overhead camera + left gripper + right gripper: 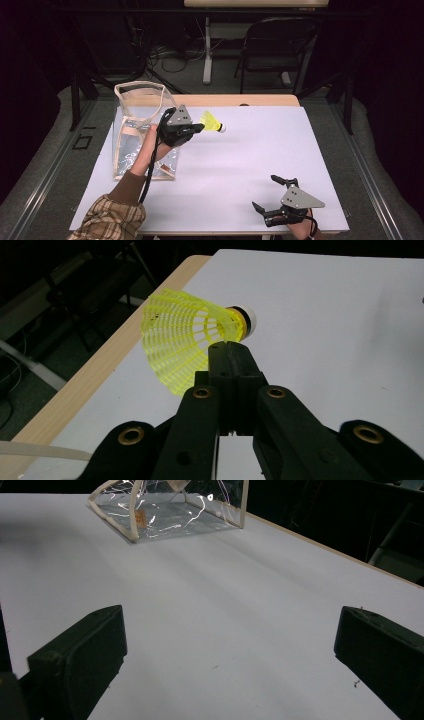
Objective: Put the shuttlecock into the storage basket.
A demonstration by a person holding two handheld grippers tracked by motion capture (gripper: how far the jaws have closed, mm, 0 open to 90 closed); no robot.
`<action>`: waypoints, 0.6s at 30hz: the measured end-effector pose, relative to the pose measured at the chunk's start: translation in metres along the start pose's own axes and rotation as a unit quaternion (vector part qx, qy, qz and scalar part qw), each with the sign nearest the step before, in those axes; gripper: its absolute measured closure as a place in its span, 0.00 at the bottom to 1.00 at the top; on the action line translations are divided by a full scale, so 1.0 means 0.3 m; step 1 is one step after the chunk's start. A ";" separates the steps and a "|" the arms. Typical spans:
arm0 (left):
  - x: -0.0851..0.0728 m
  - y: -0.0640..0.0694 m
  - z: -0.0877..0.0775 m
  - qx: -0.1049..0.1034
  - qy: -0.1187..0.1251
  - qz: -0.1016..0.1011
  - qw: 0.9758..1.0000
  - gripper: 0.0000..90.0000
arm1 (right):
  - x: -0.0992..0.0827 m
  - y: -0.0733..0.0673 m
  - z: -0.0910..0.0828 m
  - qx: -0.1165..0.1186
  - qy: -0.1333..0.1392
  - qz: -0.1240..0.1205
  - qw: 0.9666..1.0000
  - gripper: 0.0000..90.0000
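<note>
A yellow plastic shuttlecock [212,121] with a white cork tip hangs above the table, cork pointing right. My left gripper [199,128] is shut on the lower edge of its mesh skirt; in the left gripper view the two black jaws meet at the left gripper's tip [227,347] just under the shuttlecock [185,337]. A clear plastic bag [137,130] with cream trim and handles stands upright just left of that hand. My right gripper [264,191] rests near the table's front right edge, open, with bare table between the jaws of the right gripper [225,645].
The white table top [260,145] has a wooden strip along its far edge [235,100]. The bag [170,510] lies far off in the right gripper view. A black folding chair [275,45] and cables stand on the floor behind the table.
</note>
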State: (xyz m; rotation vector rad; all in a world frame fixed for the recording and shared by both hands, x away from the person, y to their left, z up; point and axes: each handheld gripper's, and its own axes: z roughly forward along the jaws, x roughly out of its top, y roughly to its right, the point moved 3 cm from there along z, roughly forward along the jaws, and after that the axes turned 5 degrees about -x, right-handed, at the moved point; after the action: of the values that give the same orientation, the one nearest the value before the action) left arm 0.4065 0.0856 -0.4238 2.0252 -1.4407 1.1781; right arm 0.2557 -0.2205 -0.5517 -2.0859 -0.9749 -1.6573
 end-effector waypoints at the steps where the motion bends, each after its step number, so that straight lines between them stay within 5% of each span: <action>1: 0.002 0.000 -0.001 0.001 0.000 0.001 1.000 1.00 | 0.000 0.000 0.000 0.000 0.000 0.000 1.000 0.00; 18: 0.037 -0.012 -0.028 0.009 0.007 0.009 1.000 1.00 | -0.001 0.001 0.000 -0.001 -0.002 0.000 1.000 0.00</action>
State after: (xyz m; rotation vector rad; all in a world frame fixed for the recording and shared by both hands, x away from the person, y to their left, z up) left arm 0.4076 0.0866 -0.4095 2.0168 -1.4490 1.2146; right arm 0.2559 -0.2207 -0.5519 -2.0915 -0.9757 -1.6551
